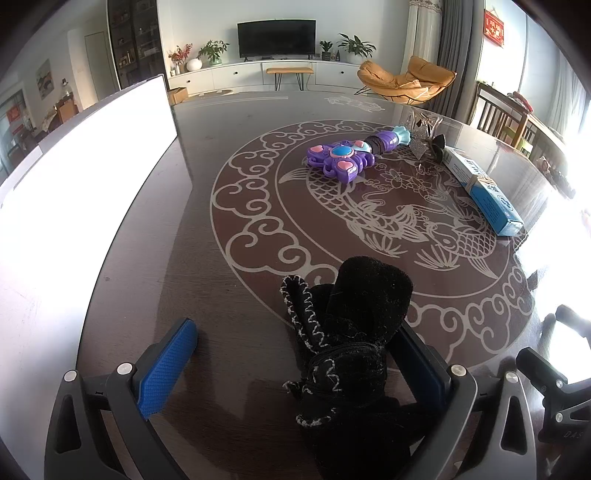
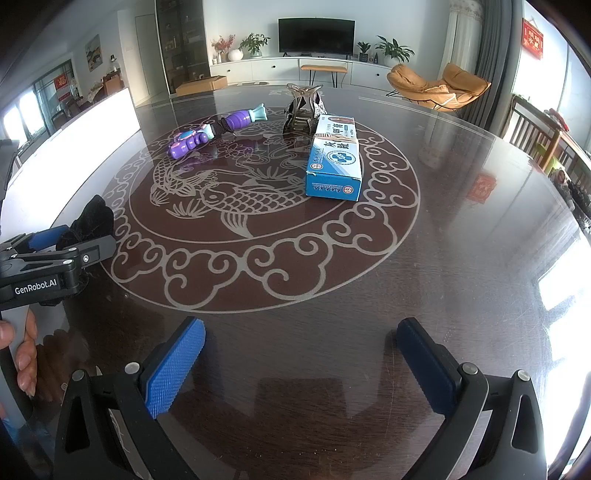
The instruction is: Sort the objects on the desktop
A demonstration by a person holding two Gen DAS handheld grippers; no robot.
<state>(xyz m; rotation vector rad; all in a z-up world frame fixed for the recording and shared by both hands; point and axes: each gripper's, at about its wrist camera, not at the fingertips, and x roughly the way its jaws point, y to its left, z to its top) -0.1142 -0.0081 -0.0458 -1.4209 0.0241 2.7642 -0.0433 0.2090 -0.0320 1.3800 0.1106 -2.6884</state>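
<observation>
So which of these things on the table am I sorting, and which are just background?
To sort:
black glove, between the open left gripper fingers
purple toy wand
blue box
hair claw clip

Background:
television
orange lounge chair
potted plants

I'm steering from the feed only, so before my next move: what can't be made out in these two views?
- Left wrist view: the black fuzzy stitched glove covers most of the left gripper's right pad, so contact there is unclear; the glove's near end is cut off by the bottom edge.
- Left wrist view: the white panel is washed out by glare.
- Right wrist view: the blue-and-white cardboard box hides part of the metallic hair claw clip behind it.
</observation>
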